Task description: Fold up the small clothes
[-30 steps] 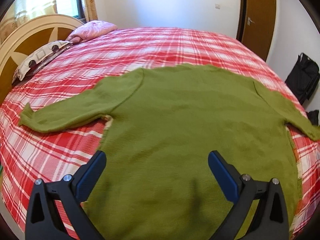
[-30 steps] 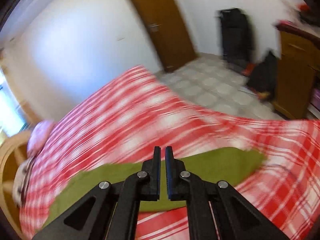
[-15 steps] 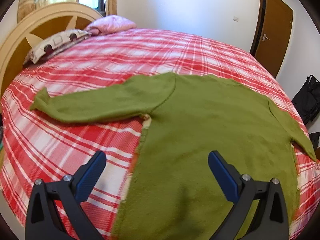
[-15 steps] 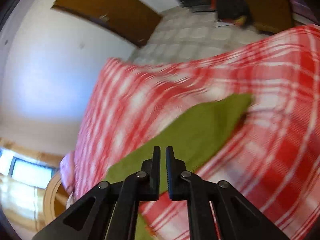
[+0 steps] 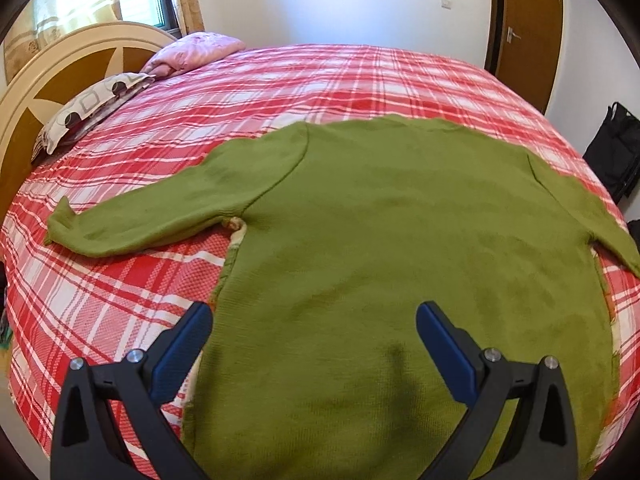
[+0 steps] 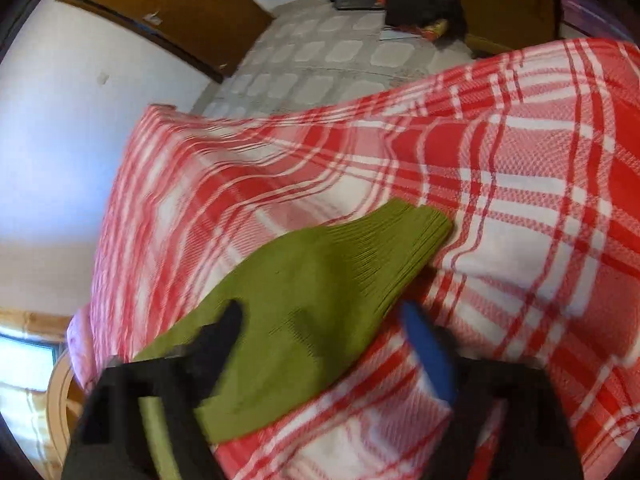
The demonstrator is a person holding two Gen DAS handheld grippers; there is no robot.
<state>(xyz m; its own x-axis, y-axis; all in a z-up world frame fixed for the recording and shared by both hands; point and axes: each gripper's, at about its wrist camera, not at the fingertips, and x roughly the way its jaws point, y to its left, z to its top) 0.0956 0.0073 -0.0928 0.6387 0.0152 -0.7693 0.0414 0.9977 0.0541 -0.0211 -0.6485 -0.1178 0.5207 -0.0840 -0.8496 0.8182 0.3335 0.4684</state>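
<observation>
A green knit sweater lies flat on the red plaid bed, both sleeves spread out. Its left sleeve reaches toward the headboard side. My left gripper is open and empty, hovering over the sweater's lower hem near its left side seam. In the right wrist view the right sleeve with its ribbed cuff lies across the plaid. My right gripper is open, its jaws either side of the sleeve just behind the cuff, holding nothing.
The red plaid bedspread covers the whole bed. A patterned pillow and a pink pillow lie by the wooden headboard. A black bag stands on the floor to the right. A brown door is behind.
My right gripper has opened from shut and dropped close over the right sleeve near the cuff. My left gripper has stayed open and shifted slightly over the hem.
</observation>
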